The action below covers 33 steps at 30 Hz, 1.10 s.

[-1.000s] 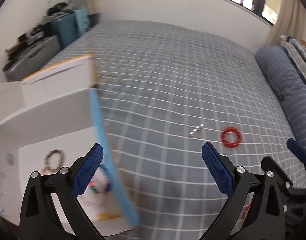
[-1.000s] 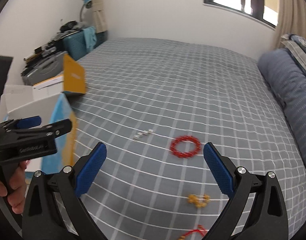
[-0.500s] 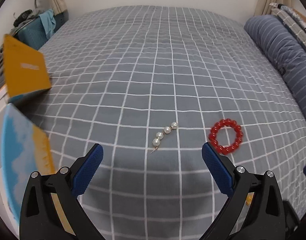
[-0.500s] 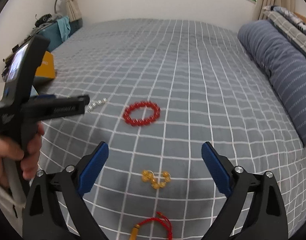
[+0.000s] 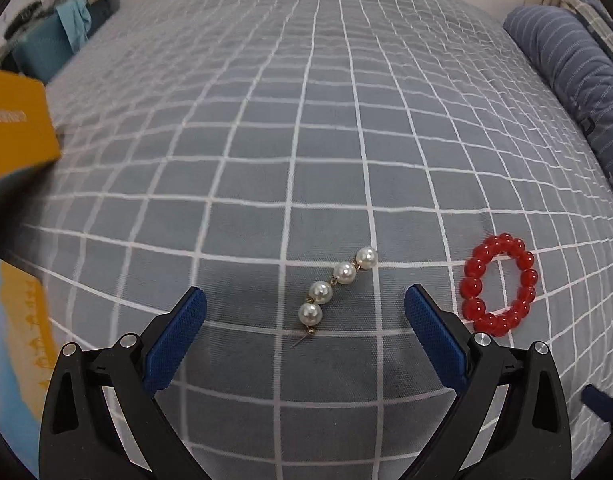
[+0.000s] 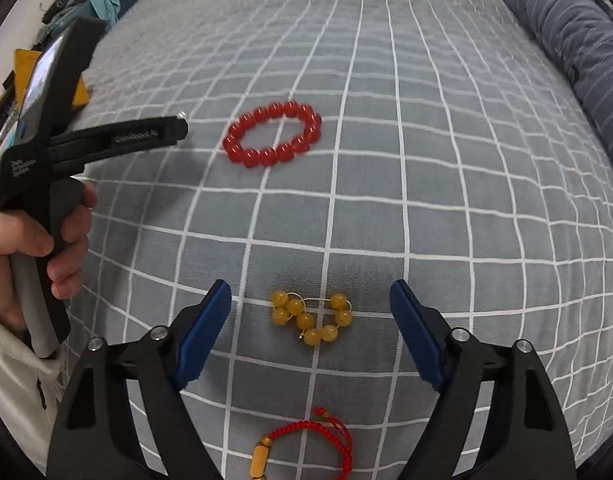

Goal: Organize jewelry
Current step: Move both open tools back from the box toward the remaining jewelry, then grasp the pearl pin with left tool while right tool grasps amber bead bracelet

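Evidently both hands are set to pick up at once, so each grasp needs its own care. The left claw (image 5: 305, 307) stands wide apart and empty above the pearl strand (image 5: 337, 286), which lies slanted on the checked bed cover (image 5: 306, 140) between the blue pads (image 5: 174, 344); its thin pin end points toward the camera. To do this well, I would bring the pads down either side of the middle pearls rather than the pin, since round beads will likely roll out of a shallow pinch, and press lightly into the soft cover so the tips get under them. The right claw (image 6: 310, 322) has just been closing, yet its jaws stand well apart with nothing gripped; the yellow bead cluster (image 6: 312, 317) lies bunched between them on the cover, untouched. Here the loose string suggests gathering the whole clump in one squeeze, centred, or a few beads may trail and snag. The red bead bracelet (image 6: 273, 133) lies farther off, near the left claw's tip in the right wrist view, and the red cord bracelet (image 6: 306, 450) lies close under the right claw; both should be left undisturbed for now. An orange box (image 5: 14, 124) shows blurred at the left edge, presumably the destination.
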{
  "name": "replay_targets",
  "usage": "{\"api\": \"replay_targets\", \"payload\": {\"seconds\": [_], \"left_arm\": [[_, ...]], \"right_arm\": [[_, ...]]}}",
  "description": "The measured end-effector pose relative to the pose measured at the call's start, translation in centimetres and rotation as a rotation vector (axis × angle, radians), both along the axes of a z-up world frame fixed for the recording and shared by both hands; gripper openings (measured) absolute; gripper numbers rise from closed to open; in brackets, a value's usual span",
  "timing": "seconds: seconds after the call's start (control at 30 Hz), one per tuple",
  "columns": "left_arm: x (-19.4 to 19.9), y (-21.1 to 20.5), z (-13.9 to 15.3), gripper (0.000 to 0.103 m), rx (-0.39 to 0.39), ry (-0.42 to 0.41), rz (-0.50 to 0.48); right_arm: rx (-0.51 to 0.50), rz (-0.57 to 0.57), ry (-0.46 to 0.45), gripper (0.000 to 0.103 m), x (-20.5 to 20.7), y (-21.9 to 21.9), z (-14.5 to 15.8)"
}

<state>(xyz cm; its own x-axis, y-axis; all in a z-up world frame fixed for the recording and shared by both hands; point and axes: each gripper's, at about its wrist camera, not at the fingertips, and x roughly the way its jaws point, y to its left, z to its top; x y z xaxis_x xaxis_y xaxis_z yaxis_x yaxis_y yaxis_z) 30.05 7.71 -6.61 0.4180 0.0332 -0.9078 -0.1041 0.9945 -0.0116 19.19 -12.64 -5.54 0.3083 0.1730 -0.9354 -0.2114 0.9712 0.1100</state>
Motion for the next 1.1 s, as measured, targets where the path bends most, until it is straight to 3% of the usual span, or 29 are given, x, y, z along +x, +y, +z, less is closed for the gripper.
{"api": "replay_targets", "payload": {"seconds": [0.17, 0.27, 0.47, 0.53, 0.6, 1.1], "left_arm": [[0.0, 0.1, -0.7, 0.097, -0.001, 0.002, -0.005], [0.1, 0.4, -0.6, 0.091, -0.010, 0.009, 0.000], [0.0, -0.1, -0.2, 0.050, -0.027, 0.029, -0.019], [-0.1, -0.4, 0.0, 0.025, -0.047, 0.036, -0.029], [-0.2, -0.4, -0.1, 0.011, -0.063, 0.043, -0.033], [-1.3, -0.4, 1.2, 0.010, -0.087, 0.021, -0.027]], "right_arm": [[-0.001, -0.013, 0.060, 0.063, 0.7, -0.1, -1.2], [0.000, -0.019, 0.082, 0.052, 0.9, -0.2, -1.6], [-0.018, -0.020, 0.086, 0.026, 1.0, -0.3, -1.8], [-0.022, -0.016, 0.087, 0.018, 1.0, -0.1, -1.9], [-0.025, -0.017, 0.084, 0.017, 1.1, 0.0, -1.9], [-0.011, -0.016, 0.035, 0.017, 0.8, 0.2, -0.1]]}}
